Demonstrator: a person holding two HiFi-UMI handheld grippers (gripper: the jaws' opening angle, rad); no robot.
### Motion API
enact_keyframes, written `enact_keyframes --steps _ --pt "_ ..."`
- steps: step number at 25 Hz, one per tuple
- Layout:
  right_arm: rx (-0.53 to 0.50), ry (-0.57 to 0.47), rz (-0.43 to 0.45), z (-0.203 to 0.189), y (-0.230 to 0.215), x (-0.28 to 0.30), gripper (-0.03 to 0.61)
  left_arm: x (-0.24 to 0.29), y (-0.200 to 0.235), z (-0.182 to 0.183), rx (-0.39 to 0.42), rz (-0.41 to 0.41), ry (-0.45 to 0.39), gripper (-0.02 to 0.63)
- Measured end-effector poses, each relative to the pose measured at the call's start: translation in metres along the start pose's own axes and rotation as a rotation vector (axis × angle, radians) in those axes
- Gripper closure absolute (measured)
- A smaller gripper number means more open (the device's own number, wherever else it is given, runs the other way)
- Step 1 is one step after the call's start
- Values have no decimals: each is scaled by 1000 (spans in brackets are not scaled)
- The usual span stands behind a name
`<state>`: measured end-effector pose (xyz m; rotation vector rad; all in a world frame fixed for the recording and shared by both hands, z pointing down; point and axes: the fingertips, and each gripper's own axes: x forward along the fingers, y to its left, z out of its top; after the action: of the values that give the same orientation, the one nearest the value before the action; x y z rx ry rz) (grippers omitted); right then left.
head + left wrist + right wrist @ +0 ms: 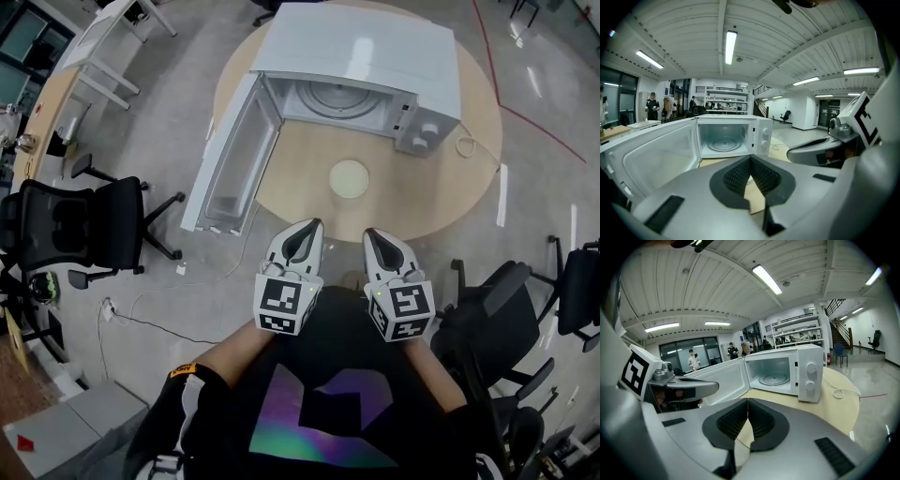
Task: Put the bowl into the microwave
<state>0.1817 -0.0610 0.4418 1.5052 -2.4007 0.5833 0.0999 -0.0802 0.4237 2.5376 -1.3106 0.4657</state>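
Risks first. Both jaws are shut, so either one has to open before it reaches the bowl (pixel 349 178), or the closed tips will just shove it across the bench (pixel 441 187). Pinching the rim from one side will likely tip the bowl or let it slip. The lift into the microwave (pixel 361 56) could catch the bowl on the lower edge of the opening. The door (pixel 230 155) swings out wide to the left, so a reach from that side could knock it.

The left hand-held gripper (pixel 302 239) has its jaws together with nothing between them. The right hand-held gripper (pixel 380 242) is the same, tips touching and empty. Both are held close to the person's body, well short of the bowl.

The bowl sits upright on the bench in front of the microwave opening, apart from it and from both grippers. It looks pale and empty from above, but I can't be sure of its inside.

The microwave is open and holds only its glass turntable (pixel 342 97). The power cord (pixel 466 145) is looped on the bench to its right, out of the way.
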Motion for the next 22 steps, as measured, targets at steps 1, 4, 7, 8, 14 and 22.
enact_keyframes --steps 1,4,7,8,14,22 --pt "-2 0 8 0 -3 -1 563 0 -2 0 -3 11 0 569" --pt "-12 2 31 -2 -8 -6 563 0 -10 -3 -10 37 1 569" --pt "-14 5 50 -6 -13 -10 563 0 -18 -6 -10 57 6 569" --pt "-12 8 56 -7 -15 -11 563 0 -19 -6 -9 63 7 569" --pt "2 9 77 -10 -18 -13 563 -2 -24 -7 1 83 22 569" --pt "24 19 41 -11 -32 -8 563 15 -23 -4 10 47 35 569"
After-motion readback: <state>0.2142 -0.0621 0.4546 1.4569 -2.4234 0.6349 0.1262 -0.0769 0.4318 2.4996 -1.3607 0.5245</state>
